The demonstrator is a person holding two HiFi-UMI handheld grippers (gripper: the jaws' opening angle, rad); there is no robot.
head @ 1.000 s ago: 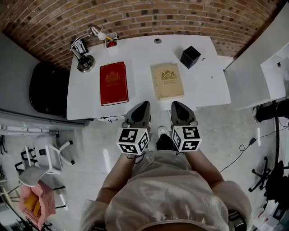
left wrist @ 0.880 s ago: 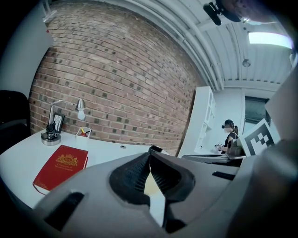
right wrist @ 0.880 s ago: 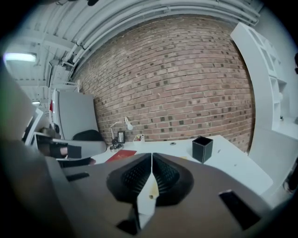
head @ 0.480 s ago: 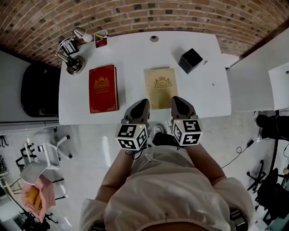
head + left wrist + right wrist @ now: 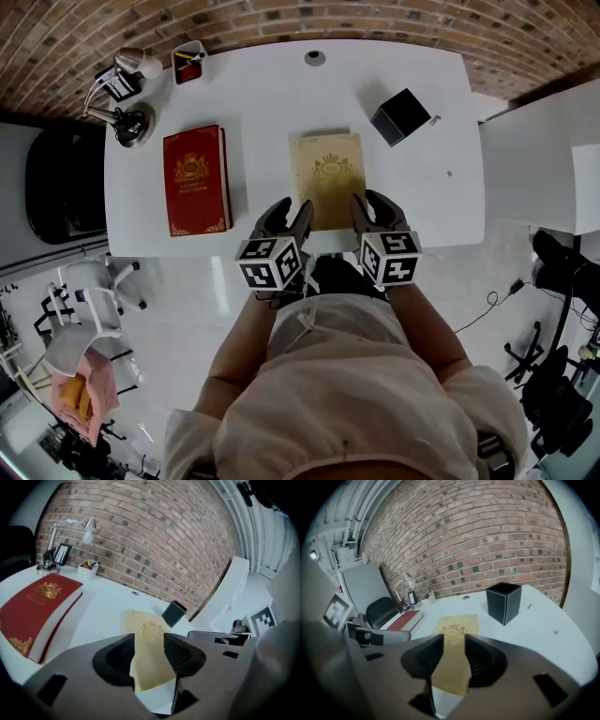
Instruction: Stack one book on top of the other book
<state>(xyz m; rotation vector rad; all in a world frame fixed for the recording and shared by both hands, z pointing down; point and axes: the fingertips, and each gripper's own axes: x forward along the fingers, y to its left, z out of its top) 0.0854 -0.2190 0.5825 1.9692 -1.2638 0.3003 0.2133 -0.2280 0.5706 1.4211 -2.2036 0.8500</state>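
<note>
A red book (image 5: 195,180) lies flat on the left half of the white table (image 5: 427,192). A tan book (image 5: 326,178) with a gold crest lies at the middle. Both books rest apart from each other. My left gripper (image 5: 288,215) hovers at the tan book's near left corner, my right gripper (image 5: 371,208) at its near right corner. Both sets of jaws have just been opening and nothing sits between them. In the left gripper view the tan book (image 5: 150,632) shows beyond the open left gripper (image 5: 149,654). The right gripper (image 5: 453,657) frames the same tan book (image 5: 457,624).
A black box (image 5: 400,115) stands at the back right of the table, a desk lamp (image 5: 120,92) and a pen holder (image 5: 188,62) at the back left. A black chair (image 5: 58,183) sits left of the table, a second white desk (image 5: 536,159) to the right.
Both grippers came forward and down from over the floor to the table's near edge beside the tan book. Their jaws, closed before, now stand apart.
</note>
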